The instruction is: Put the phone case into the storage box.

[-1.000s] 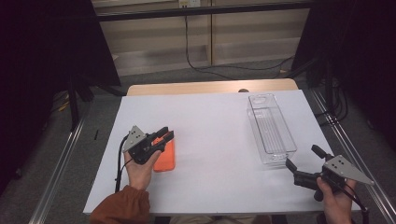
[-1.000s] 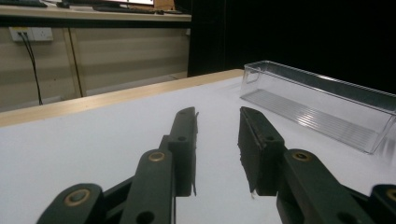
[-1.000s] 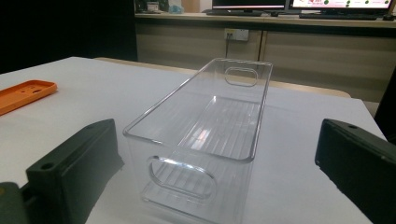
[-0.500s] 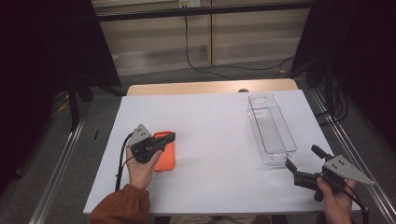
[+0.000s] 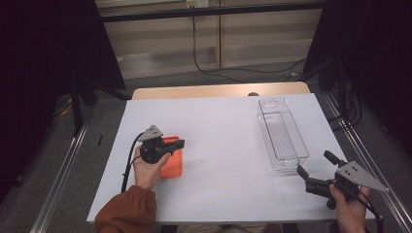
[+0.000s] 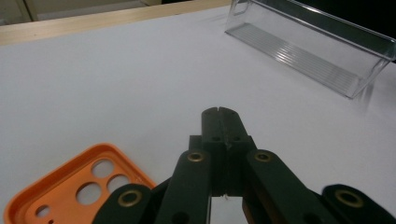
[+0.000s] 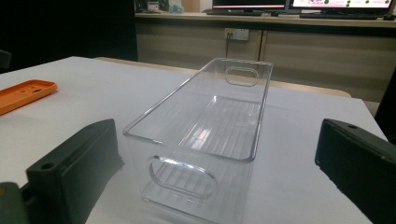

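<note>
The orange phone case (image 5: 171, 160) lies flat on the white table (image 5: 223, 145), left tongs (image 6: 219, 114) pressed together above its edge, gripping nothing; right tongs (image 5: 313, 170) gape wide just before the clear plastic bin (image 5: 282, 133)

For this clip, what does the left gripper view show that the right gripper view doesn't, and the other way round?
Left gripper view alone: the left gripper with its jaws shut, nothing between them, and the camera cutouts of the orange phone case up close. Right gripper view alone: the right gripper with jaws wide apart, the handle slot in the clear bin's near end, and monitors on a counter behind. Shared: the orange phone case, the clear bin and the white table.
</note>
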A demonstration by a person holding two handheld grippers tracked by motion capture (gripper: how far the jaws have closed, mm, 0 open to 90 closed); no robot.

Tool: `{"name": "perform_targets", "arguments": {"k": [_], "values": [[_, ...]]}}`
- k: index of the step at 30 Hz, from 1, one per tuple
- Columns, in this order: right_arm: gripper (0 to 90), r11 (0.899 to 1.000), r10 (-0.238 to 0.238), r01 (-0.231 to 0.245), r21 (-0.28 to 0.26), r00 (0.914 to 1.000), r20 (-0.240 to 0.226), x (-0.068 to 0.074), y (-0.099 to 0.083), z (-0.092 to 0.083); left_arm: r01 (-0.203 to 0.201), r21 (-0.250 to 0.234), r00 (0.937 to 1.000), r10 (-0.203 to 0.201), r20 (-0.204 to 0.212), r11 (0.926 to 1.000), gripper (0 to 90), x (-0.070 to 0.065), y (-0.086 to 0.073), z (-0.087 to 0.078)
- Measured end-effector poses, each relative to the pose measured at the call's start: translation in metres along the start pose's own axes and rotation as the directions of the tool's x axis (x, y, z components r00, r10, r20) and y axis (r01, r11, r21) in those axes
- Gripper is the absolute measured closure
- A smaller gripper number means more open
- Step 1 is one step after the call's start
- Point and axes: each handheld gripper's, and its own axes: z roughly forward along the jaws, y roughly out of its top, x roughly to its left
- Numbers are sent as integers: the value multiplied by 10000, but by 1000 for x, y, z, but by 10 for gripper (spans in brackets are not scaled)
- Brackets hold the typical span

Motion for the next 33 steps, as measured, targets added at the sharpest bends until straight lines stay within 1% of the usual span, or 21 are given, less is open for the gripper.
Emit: {"name": "perform_targets", "arguments": {"k": [3, 5, 6, 7, 11, 13, 14, 16, 17, 18, 19, 20, 21, 22, 25, 26, 27, 28, 30, 32, 33], "values": [[0, 10000, -27, 27, -36, 10000, -4, 0, 0, 0, 105, 398, 9999, -107, 54, 9992, 900, 1, -1, -1], [0, 10000, -25, 25, -10, 10000, -7, 0, 0, 0, -129, 943, 9999, 137, -82, 9955, 900, 0, -3, 1], [0, 10000, -9, 9, -25, 10000, -8, 0, 0, 0, -136, 1122, 9999, 133, 27, 9936, 900, -1, -4, 3], [0, 10000, -5, 5, -3, 10000, -12, 0, 0, 0, -149, 1323, 9999, 147, 25, 9911, 900, -2, -5, 3], [0, 10000, -7, 7, 4, 10000, -19, 0, 0, 0, -145, 1725, 9999, 134, 78, 9849, 900, -4, -5, 6], [0, 10000, -14, 14, 3, 10000, -14, 0, 0, 0, -133, 1988, 9998, 106, 145, 9799, 900, -5, -6, 7], [0, 10000, -5, 5, 4, 10000, -15, 0, 0, 0, 46, 2147, 9999, -78, 141, 9767, 900, -5, -7, 9], [0, 10000, -15, 15, 12, 10000, -21, 0, 0, 0, 191, 2476, 9995, -244, 183, 9687, 900, -6, -8, 12], [0, 10000, -21, 21, 10, 10000, -34, 0, 0, 0, 189, 2665, 9997, -225, 107, 9636, 900, -6, -8, 13], [0, 10000, 0, 0, 28, 10000, -29, 0, 0, 0, 170, 2764, 9998, -197, 72, 9609, 900, -7, -9, 15], [0, 10000, -26, 26, 28, 10000, -25, 0, 0, 0, 239, 2903, 9996, -280, 100, 9566, 900, -7, -9, 17], [0, 10000, 9, -9, 33, 10000, -17, 0, 0, 0, 188, 2969, 9998, -199, 8, 9547, 900, -8, -10, 18], [0, 10000, 11, -11, 40, 10000, -20, 0, 0, 0, 188, 2969, 9998, -199, 8, 9547, 900, -8, -10, 18], [0, 10000, 1, -1, 31, 10000, -30, 0, 0, 0, 318, 3086, 9994, -332, -7, 9507, 900, -8, -11, 22], [0, 10000, -29, 30, 36, 10000, -25, 1, 0, 0, 214, 3406, 9997, -246, 51, 9400, 900, -10, -12, 25], [0, 10000, -48, 48, 39, 10000, -34, 1, 0, 0, 232, 3448, 9997, -246, -3, 9384, 900, -11, -13, 27], [0, 10000, -46, 46, 42, 10000, -34, 1, 0, 0, 180, 3547, 9998, -178, -37, 9348, 900, -11, -13, 27], [0, 10000, -33, 33, 28, 10000, -24, 1, 0, 0, 160, 3547, 9999, -153, -47, 9349, 900, -11, -14, 28], [0, 10000, -26, 27, 36, 10000, -30, 0, 0, 0, 218, 3697, 9997, -183, -129, 9289, 900, -10, -14, 29], [0, 10000, -35, 35, 31, 10000, -30, 0, 0, 0, 212, 3752, 9998, -196, -80, 9267, 900, -9, -16, 31], [0, 10000, -30, 30, 45, 10000, -33, 1, 0, 0, 230, 3847, 9997, -224, -59, 9227, 900, -10, -16, 32]]}}
